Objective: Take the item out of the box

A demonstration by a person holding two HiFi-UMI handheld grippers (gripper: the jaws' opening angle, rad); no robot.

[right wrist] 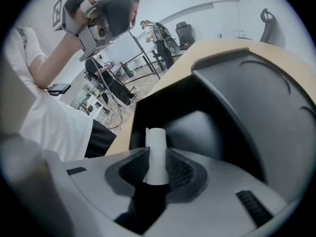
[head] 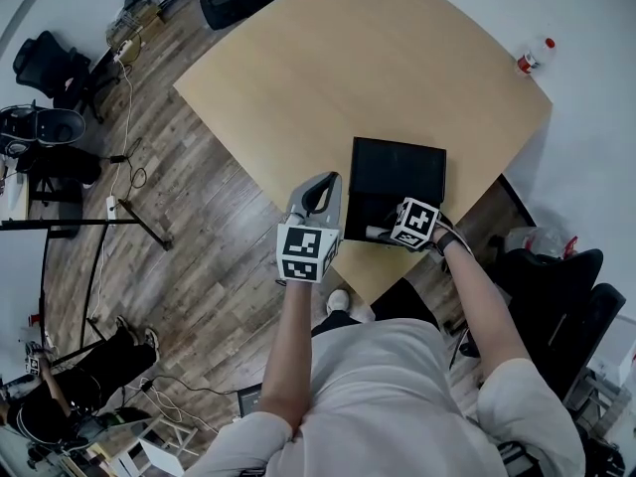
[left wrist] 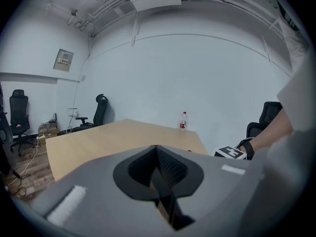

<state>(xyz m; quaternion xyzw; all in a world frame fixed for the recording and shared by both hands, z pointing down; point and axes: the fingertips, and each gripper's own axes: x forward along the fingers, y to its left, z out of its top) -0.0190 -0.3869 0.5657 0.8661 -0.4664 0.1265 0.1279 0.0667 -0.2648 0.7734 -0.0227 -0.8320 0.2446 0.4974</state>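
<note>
A black box (head: 397,145) stands open on the tan table (head: 328,58) near its front edge. In the right gripper view the box's dark inside (right wrist: 237,107) fills the space just beyond the jaws. My right gripper (right wrist: 157,171) is shut on a small white cylinder (right wrist: 157,149), which stands upright between the pads. In the head view that cylinder (head: 377,234) shows at the box's near edge, with the right gripper (head: 388,234) reaching in from the right. My left gripper (head: 321,195) hangs just left of the box, raised, jaws together and holding nothing (left wrist: 160,174).
A water bottle with a red cap (head: 532,60) stands at the table's far right corner. Black office chairs (head: 556,286) crowd the floor to my right. Stands, cables and another chair (head: 45,63) sit on the wooden floor at left.
</note>
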